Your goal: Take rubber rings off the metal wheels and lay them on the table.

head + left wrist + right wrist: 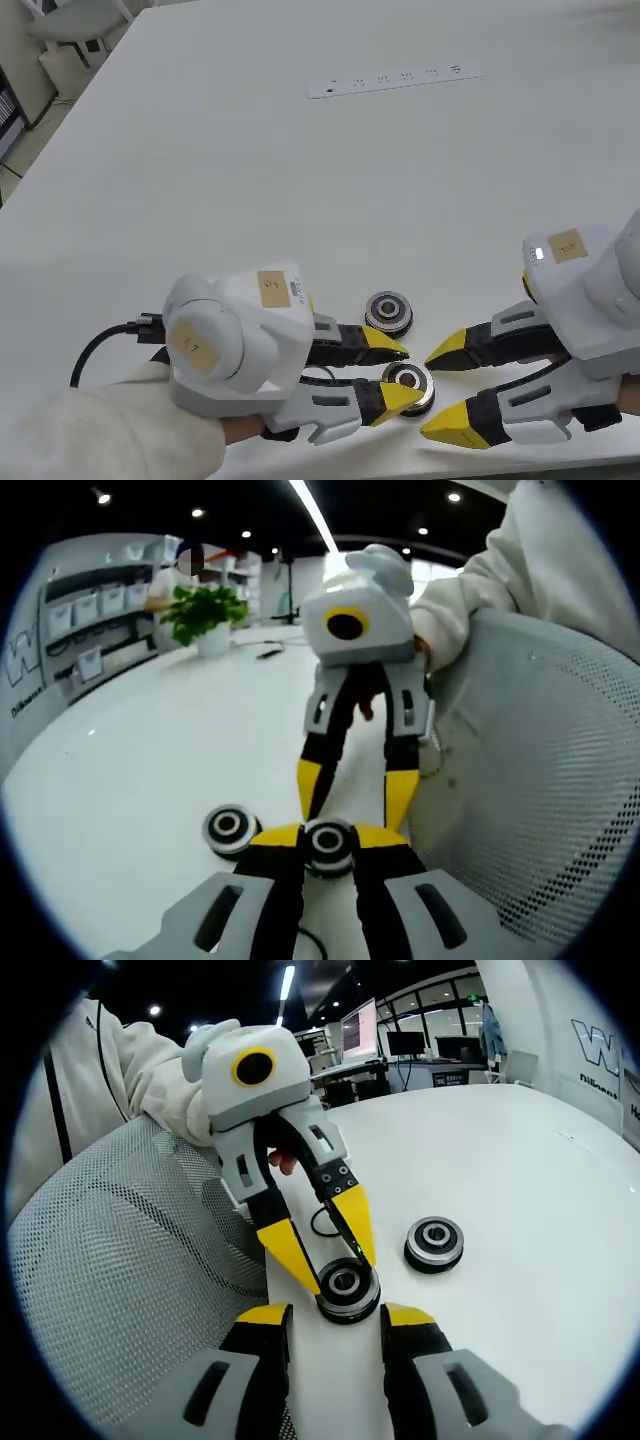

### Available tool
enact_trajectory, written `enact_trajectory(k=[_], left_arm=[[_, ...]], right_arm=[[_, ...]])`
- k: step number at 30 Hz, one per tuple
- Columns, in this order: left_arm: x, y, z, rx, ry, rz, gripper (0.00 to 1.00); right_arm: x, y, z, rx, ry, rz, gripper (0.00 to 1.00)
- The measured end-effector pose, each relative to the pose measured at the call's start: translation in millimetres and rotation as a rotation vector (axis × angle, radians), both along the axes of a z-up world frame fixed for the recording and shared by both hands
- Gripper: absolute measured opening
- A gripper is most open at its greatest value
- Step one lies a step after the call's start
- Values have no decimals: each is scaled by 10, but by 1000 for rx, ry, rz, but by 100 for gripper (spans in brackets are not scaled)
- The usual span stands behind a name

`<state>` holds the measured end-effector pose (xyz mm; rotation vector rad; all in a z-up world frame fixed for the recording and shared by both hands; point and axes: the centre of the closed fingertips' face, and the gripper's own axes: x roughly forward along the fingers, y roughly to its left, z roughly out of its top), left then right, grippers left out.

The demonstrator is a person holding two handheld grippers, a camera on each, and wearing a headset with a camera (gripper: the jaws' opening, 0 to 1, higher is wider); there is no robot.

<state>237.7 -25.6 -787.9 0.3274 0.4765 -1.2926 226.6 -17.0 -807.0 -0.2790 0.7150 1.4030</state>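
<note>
Judging the left gripper (405, 374) clamped on the near black-rimmed metal wheel (408, 385), we would bring the right gripper (432, 394), jaws parted, onto the rubber ring (370, 1295) alone, then peel.

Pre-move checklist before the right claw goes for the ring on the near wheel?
1. Left claw around near wheel: ok, jaws against both its sides.
2. Firmness of that hold: cannot tell.
3. Right claw open and lined up on that wheel: ok.
4. Right claw touching the rubber ring: not ok, stops short of it.
5. Far wheel apart from both claws: ok.
6. Bare table nearby for laying the ring: ok.
</note>
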Motion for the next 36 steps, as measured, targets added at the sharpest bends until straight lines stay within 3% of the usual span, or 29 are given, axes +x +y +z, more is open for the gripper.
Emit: enact_trajectory(k=[8, 14, 17, 24, 27, 36], left_arm=[[-5, 10, -67, 19, 4, -4, 17], [12, 9, -72, -2, -25, -19, 16], [22, 10, -70, -14, -12, -11, 16], [27, 17, -67, -32, -15, -11, 16], [26, 15, -61, -34, -17, -11, 16], [24, 13, -55, -36, -23, -10, 15]], right_arm=[[36, -13, -23, -10, -17, -8, 28], [57, -10, -17, -4, -28, -10, 24], [63, -9, -16, -2, -31, -11, 22], [72, -15, -31, -12, -48, -2, 19], [93, -45, -71, -43, -90, 20, 15], [91, -43, -54, -41, -116, 45, 12]])
